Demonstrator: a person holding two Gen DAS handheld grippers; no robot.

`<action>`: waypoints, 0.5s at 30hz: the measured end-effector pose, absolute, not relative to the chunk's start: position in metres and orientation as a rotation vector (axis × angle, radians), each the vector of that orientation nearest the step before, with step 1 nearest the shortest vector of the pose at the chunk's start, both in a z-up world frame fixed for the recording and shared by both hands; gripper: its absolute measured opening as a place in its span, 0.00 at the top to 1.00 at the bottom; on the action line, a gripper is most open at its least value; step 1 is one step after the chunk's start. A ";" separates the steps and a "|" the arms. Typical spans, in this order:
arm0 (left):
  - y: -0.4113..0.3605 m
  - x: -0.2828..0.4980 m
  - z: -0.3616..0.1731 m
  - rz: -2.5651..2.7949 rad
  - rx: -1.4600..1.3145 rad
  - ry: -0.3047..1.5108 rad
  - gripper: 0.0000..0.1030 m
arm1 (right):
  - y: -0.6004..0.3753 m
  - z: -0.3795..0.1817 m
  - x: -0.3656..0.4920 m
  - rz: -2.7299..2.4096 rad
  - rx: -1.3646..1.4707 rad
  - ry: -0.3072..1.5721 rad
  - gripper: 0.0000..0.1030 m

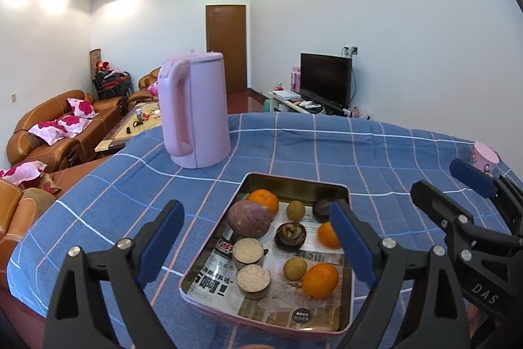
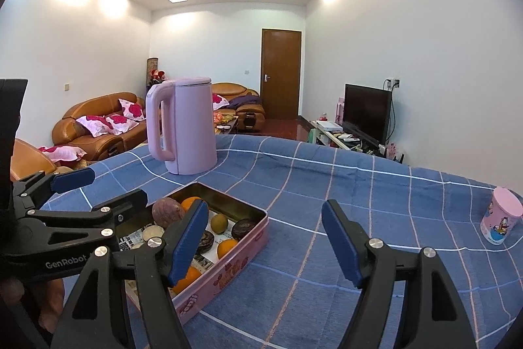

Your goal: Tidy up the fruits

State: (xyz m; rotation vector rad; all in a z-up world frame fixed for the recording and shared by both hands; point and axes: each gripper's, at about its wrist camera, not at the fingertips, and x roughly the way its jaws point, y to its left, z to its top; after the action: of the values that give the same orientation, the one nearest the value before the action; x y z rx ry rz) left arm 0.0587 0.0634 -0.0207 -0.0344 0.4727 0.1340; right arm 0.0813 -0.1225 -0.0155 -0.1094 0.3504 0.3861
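I have both tongs tilted slightly down over the bench (image 1: 327, 149), which is covered in a blue checked cloth. My left tongs (image 1: 258, 251) are spread wide with nothing pinched, hovering above the near end of the rectangular tin (image 1: 295, 183); their blue pads straddle the tin's width. Inside the tin, on newspaper lining, I see three oranges (image 1: 320, 280), a large purple-brown fruit (image 1: 250, 216) touching the far orange, two small greenish-brown fruits (image 1: 295, 269), two dark round pieces (image 1: 290, 236) and two flat pale-topped rounds (image 1: 253, 280) near the left wall.

My right tongs (image 2: 264, 246) are also spread and empty, pointing over bare cloth just to the right of the tin (image 2: 228, 270); the left pad overlaps the tin's contents in the view, but I cannot tell whether it touches anything.

A pink kettle (image 1: 196, 110) stands upright beyond the tin, and a pink cup (image 2: 501, 216) stands well off to the right.
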 end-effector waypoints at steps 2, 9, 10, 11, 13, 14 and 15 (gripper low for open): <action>0.061 0.057 -0.019 0.132 -0.031 0.465 0.08 | -0.125 -0.014 0.079 0.381 -0.112 0.342 0.29; 0.058 0.050 -0.010 0.112 -0.036 0.441 0.03 | -0.130 -0.008 0.073 0.368 -0.113 0.319 0.29; 0.057 0.050 -0.009 0.113 -0.036 0.438 0.03 | -0.131 -0.007 0.072 0.368 -0.111 0.318 0.29; 0.056 0.050 -0.008 0.114 -0.035 0.433 0.03 | -0.132 -0.007 0.071 0.367 -0.109 0.316 0.29; 0.055 0.049 -0.007 0.112 -0.034 0.427 0.03 | -0.133 -0.005 0.069 0.367 -0.105 0.312 0.29; 0.055 0.049 -0.007 0.113 -0.033 0.427 0.02 | -0.134 -0.005 0.068 0.368 -0.104 0.309 0.29; 0.055 0.048 -0.007 0.114 -0.033 0.427 0.01 | -0.134 -0.004 0.067 0.368 -0.104 0.307 0.29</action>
State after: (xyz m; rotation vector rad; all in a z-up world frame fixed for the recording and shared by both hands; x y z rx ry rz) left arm 0.0482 0.0549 -0.0069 -0.0326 0.4272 0.1141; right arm 0.0672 -0.1343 -0.0042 -0.1044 0.3070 0.3678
